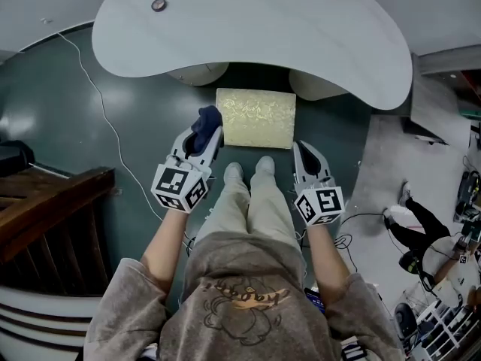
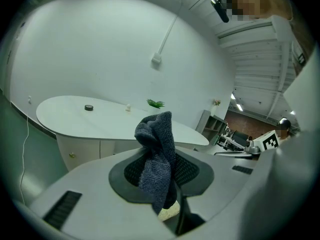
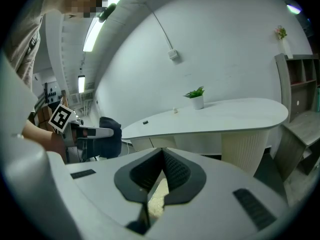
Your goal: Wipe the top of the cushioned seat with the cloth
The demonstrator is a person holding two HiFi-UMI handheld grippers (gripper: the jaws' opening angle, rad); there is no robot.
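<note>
Dark teal floor (image 1: pixel 75 119) fills the head view, with a white curved surface (image 1: pixel 301 28) arching across 12 o'clock and a brown wooden railing (image 1: pixel 45 201) at 9 o'clock. A pale yellow cushioned seat (image 1: pixel 255 117) sits on the floor at 12 o'clock from the person's white shoes (image 1: pixel 248 170), its far edge tucked under the surface's rim. The left gripper (image 1: pixel 203 138) pinches a dark blue cloth (image 1: pixel 206 119), which bunches up out of the jaws. In the head view the cloth lies just beside the seat's 9 o'clock edge; whether it touches the cushion cannot be told. In the left gripper view a sliver of pale cushion shows below the hanging cloth at 6 o'clock. The right gripper (image 1: pixel 304 155) is near the seat's 5 o'clock corner, its jaws pressed together with nothing between them. Each gripper carries a cube with black-and-white square markers (image 1: pixel 180 186), which are patterns, not letters. The grey sweatshirt (image 1: pixel 240 299) bears an orange-and-brown printed line of writing, seen upside down and too warped to read. On the surface rest a small dark round disc (image 1: pixel 158 5) and a green plant in a white pot (image 3: pixel 196 98). A thin white cable (image 1: pixel 105 111) trails over the floor at 10 o'clock.
</note>
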